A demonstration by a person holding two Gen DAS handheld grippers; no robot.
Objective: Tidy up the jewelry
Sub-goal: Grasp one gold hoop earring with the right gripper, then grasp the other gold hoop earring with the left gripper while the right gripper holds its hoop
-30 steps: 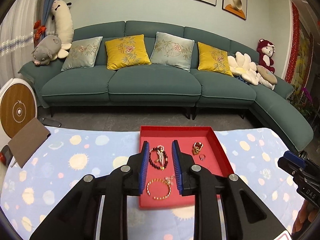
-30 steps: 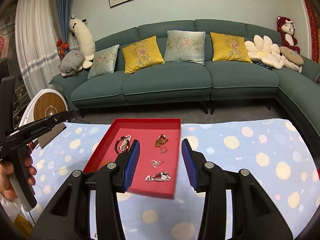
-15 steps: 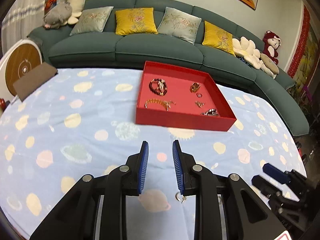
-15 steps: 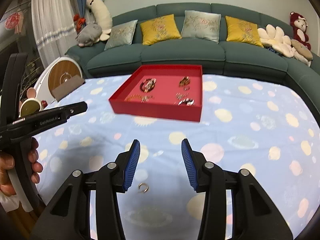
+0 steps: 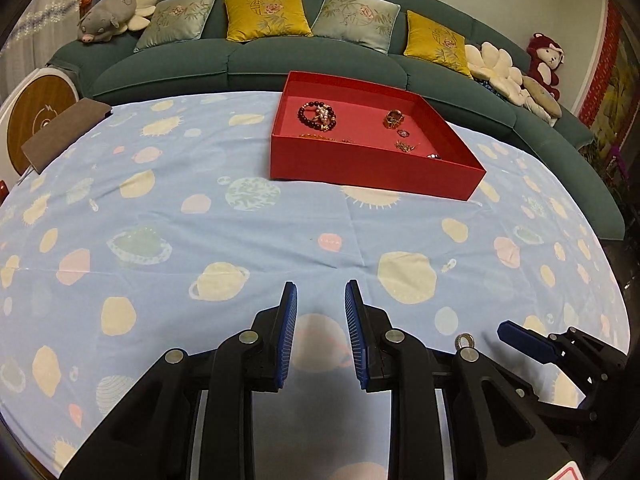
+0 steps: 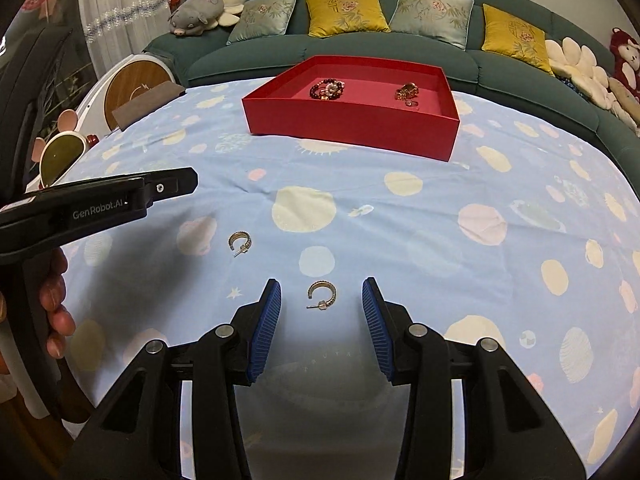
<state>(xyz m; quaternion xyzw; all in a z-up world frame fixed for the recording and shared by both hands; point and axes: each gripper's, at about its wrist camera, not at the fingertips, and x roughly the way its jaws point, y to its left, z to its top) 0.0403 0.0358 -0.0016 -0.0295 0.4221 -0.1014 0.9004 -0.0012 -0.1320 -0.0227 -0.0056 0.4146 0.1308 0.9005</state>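
Note:
On the planet-print cloth, a gold hoop earring lies between the blue pads of my right gripper, which is open and not touching it. A second hoop earring rests further left, below the tip of my left gripper, which a hand holds. In the left wrist view, my left gripper is open over bare cloth, and one earring shows just right of its arm. The red tray stands at the far side with a bead bracelet, a gold ring and other small pieces.
A teal sofa with cushions and plush toys runs behind the table. A brown flat pouch lies at the far left table edge beside a round white-and-wood device. The table's rounded edge falls away on the right.
Both grippers have come down and back from above the tray to the near part of the cloth. The two earrings have come into view. Neither gripper's gap has visibly changed.

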